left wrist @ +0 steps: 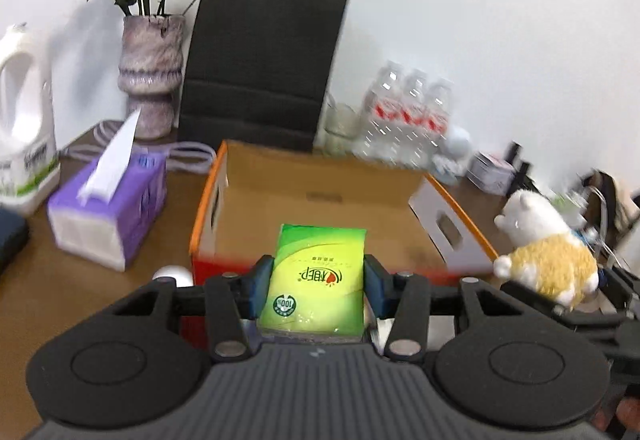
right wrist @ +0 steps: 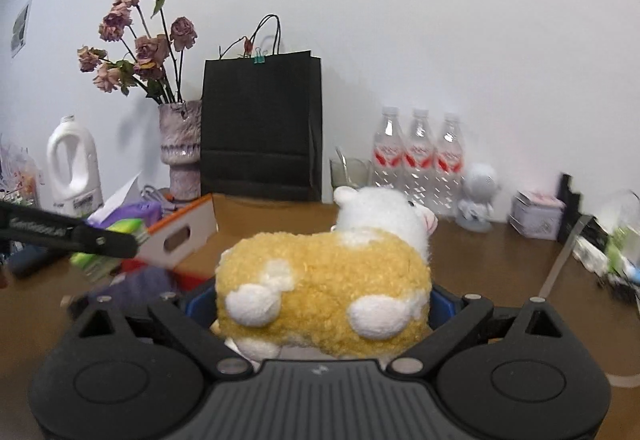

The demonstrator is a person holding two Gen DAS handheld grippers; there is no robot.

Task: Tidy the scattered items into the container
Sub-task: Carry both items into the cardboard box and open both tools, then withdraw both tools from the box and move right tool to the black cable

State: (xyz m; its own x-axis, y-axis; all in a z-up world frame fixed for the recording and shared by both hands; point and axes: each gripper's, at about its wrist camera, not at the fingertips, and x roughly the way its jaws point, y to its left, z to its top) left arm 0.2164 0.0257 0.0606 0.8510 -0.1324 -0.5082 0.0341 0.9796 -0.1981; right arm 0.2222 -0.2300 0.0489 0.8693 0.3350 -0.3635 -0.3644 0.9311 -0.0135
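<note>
My left gripper [left wrist: 318,282] is shut on a green tissue pack [left wrist: 318,280] and holds it above the near wall of the open cardboard box [left wrist: 320,183] with orange rims. My right gripper [right wrist: 324,304] is shut on a yellow and white plush sheep [right wrist: 320,280], held above the table to the right of the box [right wrist: 180,236]. The sheep also shows in the left wrist view [left wrist: 544,252] at the right. The green pack [right wrist: 120,230] and the left gripper's arm show at the left of the right wrist view.
A purple tissue box [left wrist: 108,207], a white detergent jug [left wrist: 24,127], a vase of dried roses [left wrist: 150,75], a black paper bag [left wrist: 260,67], three water bottles [left wrist: 408,115], a glass [right wrist: 350,171], a small grey figurine [right wrist: 478,195] and a tin [right wrist: 536,213] stand around the box.
</note>
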